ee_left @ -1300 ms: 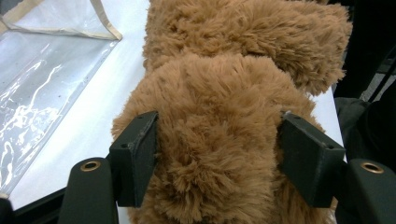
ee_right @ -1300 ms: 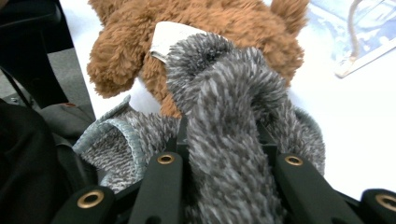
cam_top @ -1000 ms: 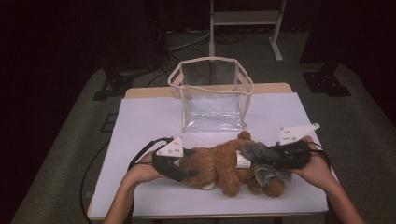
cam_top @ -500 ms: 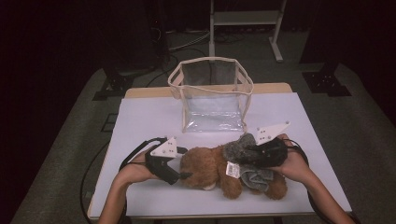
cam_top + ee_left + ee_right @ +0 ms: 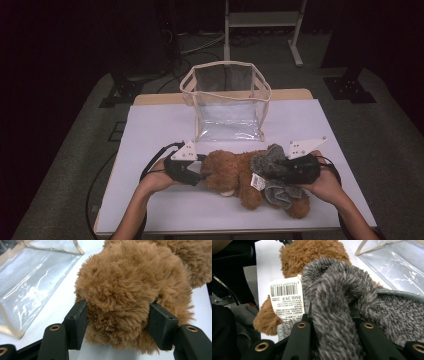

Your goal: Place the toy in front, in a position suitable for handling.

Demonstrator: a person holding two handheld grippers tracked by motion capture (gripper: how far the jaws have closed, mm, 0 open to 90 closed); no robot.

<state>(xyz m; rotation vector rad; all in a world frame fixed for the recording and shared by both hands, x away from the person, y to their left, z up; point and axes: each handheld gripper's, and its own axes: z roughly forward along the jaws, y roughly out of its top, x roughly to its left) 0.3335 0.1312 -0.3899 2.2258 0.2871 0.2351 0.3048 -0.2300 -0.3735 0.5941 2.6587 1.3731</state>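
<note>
A brown teddy bear [image 5: 227, 172] lies on its side on the white table [image 5: 150, 130], wearing a grey fleece garment [image 5: 280, 192]. My left gripper [image 5: 205, 172] comes in from the left, and its jaws have just been closing. In the left gripper view the bear's head [image 5: 130, 290] sits between the pads [image 5: 78, 320], which press into the fur on both sides. My right gripper [image 5: 272, 167] comes in from the right, shut on a furry grey fold of the garment [image 5: 337, 290]. A white barcode tag [image 5: 285, 300] hangs beside that fold.
A clear plastic bag with cream trim [image 5: 227, 107] stands open just behind the bear, at the table's middle back. Bare white tabletop lies to the left, the right and the front. Dark floor and stand legs [image 5: 295, 45] lie beyond the table.
The right gripper carried the grey fold leftward over the bear, then sank a little onto it. The left hand has stayed at the bear's head.
</note>
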